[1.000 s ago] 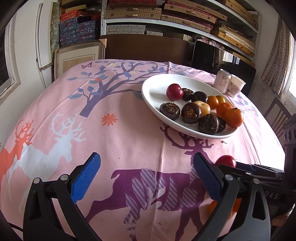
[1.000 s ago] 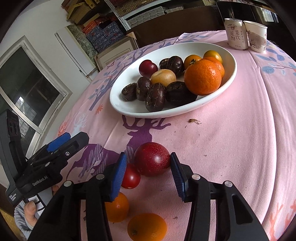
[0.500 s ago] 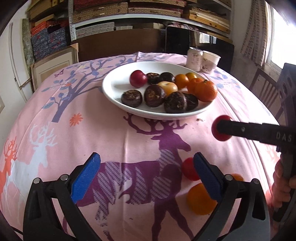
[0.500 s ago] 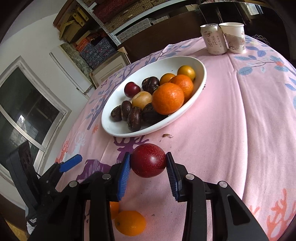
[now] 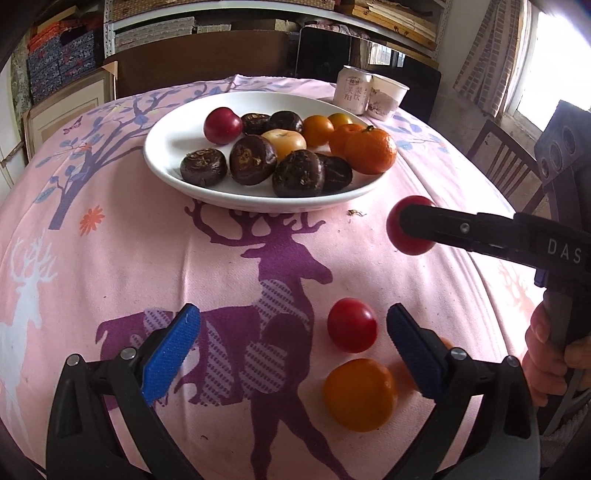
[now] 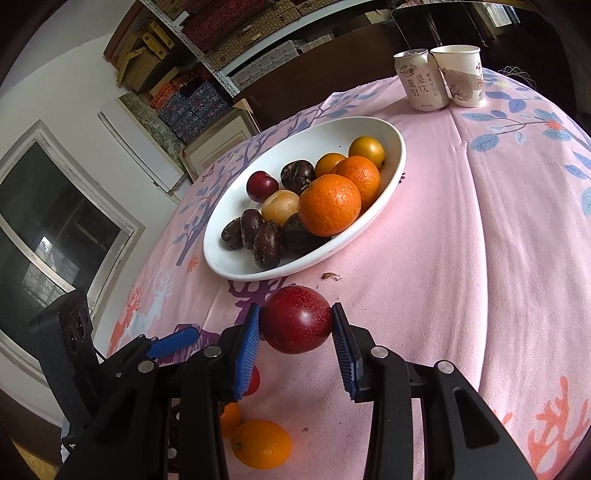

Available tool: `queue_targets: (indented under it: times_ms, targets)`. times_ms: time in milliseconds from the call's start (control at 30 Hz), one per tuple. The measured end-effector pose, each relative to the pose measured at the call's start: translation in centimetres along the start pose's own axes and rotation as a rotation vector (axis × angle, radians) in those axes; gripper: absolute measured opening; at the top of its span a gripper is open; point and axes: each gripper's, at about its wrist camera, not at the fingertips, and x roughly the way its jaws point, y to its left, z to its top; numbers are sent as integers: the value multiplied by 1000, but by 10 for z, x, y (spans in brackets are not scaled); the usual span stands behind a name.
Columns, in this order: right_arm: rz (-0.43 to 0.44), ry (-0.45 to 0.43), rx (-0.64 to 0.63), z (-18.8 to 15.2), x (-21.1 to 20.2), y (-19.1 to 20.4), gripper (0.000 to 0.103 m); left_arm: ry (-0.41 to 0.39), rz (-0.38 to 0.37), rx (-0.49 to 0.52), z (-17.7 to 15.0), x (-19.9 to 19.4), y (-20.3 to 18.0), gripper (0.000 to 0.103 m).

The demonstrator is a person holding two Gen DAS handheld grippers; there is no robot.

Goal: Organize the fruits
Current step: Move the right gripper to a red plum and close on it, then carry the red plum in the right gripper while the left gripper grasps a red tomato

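Stacked shelves (image 5: 229,22), wooden chair (image 5: 506,166), bright window (image 5: 554,62).

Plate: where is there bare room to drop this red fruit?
The plate is bare along its window-side half, beside the small plum. Its can-side half is crowded with oranges and dark chestnuts. The right tool holds the red fruit.

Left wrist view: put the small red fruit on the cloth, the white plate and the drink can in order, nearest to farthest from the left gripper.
From the left gripper:
1. Small red fruit, on the cloth just inside its right finger.
2. White plate, mid-table, straight ahead.
3. Drink can, far side, beyond the plate, beside a paper cup.
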Motion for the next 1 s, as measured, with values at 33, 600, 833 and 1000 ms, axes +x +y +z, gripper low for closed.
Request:
queue_targets:
  times_ms: [33, 600, 833, 1000]
  targets:
    - [-1, -1, 1, 0, 0, 0, 39, 6, -1, 15, -1, 1, -4, 99]
    - [2, -2, 40, 2, -3, -9, 39, 48, -153, 43, -1, 4, -13, 64]
    - [5, -4, 45, 2, -3, -9, 39, 66, -203, -50, 5, 5, 12, 46]
    - [3, -5, 47, 2, -3, -10, 39, 69, -108, 73, 1, 5, -12, 51]
